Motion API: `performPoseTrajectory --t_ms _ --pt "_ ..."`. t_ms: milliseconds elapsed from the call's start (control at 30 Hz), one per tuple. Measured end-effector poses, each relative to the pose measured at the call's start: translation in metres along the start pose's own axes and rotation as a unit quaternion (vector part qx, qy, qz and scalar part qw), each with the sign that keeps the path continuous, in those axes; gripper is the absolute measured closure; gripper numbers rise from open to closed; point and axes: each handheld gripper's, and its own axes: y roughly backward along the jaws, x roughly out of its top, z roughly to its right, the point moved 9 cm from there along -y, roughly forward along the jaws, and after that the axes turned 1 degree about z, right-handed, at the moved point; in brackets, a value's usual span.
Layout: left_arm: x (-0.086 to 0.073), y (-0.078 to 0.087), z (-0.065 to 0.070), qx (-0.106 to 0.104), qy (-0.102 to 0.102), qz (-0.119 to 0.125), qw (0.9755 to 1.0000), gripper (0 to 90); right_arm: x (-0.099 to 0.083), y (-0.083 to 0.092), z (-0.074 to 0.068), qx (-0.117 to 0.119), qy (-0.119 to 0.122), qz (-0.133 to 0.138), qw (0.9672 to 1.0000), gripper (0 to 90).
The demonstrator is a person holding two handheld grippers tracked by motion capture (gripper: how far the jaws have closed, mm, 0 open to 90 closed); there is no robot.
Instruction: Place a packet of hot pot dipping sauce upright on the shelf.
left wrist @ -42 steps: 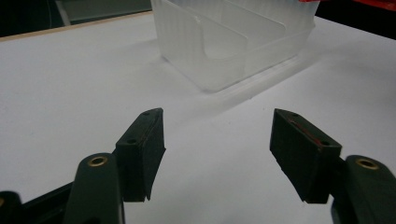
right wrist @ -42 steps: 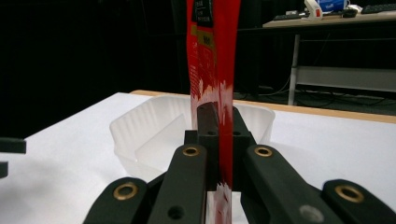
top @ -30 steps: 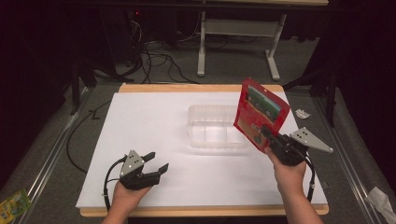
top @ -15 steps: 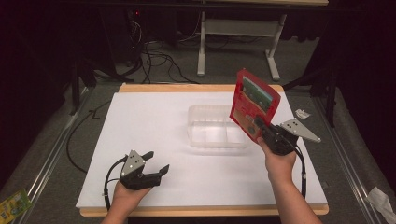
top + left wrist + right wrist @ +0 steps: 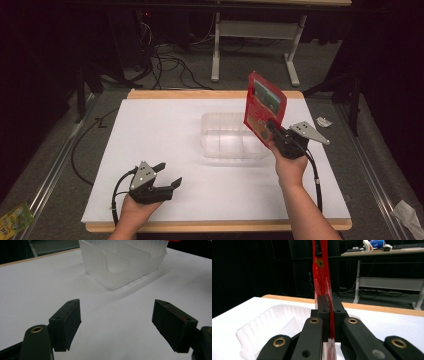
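Note:
A flat red snack packet [image 5: 264, 107] stands upright in the air over the right end of a clear plastic tray [image 5: 225, 137]. My right gripper [image 5: 273, 128] is shut on the packet's lower edge; in the right gripper view the packet [image 5: 321, 277] rises edge-on between the closed jaws, with the tray [image 5: 269, 325] below and to the left. My left gripper [image 5: 167, 174] rests near the table's front left, open and holding nothing. In the left gripper view its jaws stand wide apart, and the tray [image 5: 120, 265] lies ahead of them on the white sheet.
A white sheet [image 5: 165, 135] covers the wooden table [image 5: 200, 94]. A crumpled white scrap [image 5: 323, 121] lies off the table's right edge. Cables [image 5: 160, 60] and a desk frame [image 5: 250, 35] lie on the floor beyond. A green packet [image 5: 12, 220] sits at the bottom left.
My right gripper has carried the red packet leftward and a little up, so it now hangs over the tray's right end. The left gripper has stayed put.

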Motion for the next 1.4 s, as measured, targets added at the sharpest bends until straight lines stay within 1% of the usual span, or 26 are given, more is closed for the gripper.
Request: performPoseTrajectory --t_ms 33,67,133,433,600,800,1100,1133,1267,1400 --pt "0.000 0.000 0.001 -0.004 0.002 -0.002 1.0000 23.6 -0.001 -0.002 0.001 -0.003 -0.001 -0.001 1.0000 90.0" --pt "0.000 0.000 0.000 0.001 -0.001 0.000 1.0000 23.6 -0.002 -0.003 0.002 -0.004 -0.002 -0.002 1.0000 90.0" --pt "0.000 0.000 0.000 0.000 -0.001 0.001 1.0000 23.6 -0.004 -0.007 0.003 -0.009 -0.002 -0.004 0.9999 90.0" --pt "0.000 0.000 0.000 0.000 -0.001 0.000 1.0000 23.6 -0.008 -0.020 0.009 -0.019 -0.008 -0.007 0.9998 90.0" --pt "0.000 0.000 -0.001 0.000 -0.004 0.000 1.0000 23.6 -0.013 -0.026 0.011 -0.019 -0.013 -0.013 0.9996 90.0" --pt "0.000 -0.001 0.000 0.000 -0.003 0.000 1.0000 23.6 -0.019 -0.033 0.011 -0.020 -0.009 -0.020 0.9996 90.0" --pt "0.000 -0.001 0.001 -0.002 -0.005 -0.002 1.0000 23.6 -0.032 -0.036 0.011 -0.019 -0.002 -0.026 0.9995 90.0" --pt "0.000 -0.001 0.001 -0.002 -0.005 -0.002 1.0000 23.6 -0.034 -0.036 0.011 -0.019 -0.005 -0.027 0.9994 90.0" --pt "0.000 -0.001 0.001 -0.003 -0.005 -0.002 1.0000 23.6 -0.037 -0.035 0.011 -0.020 0.005 -0.027 0.9994 90.0" --pt "0.000 -0.001 0.001 -0.004 -0.005 -0.003 1.0000 23.6 -0.041 -0.033 0.010 -0.018 0.005 -0.031 0.9993 90.0"
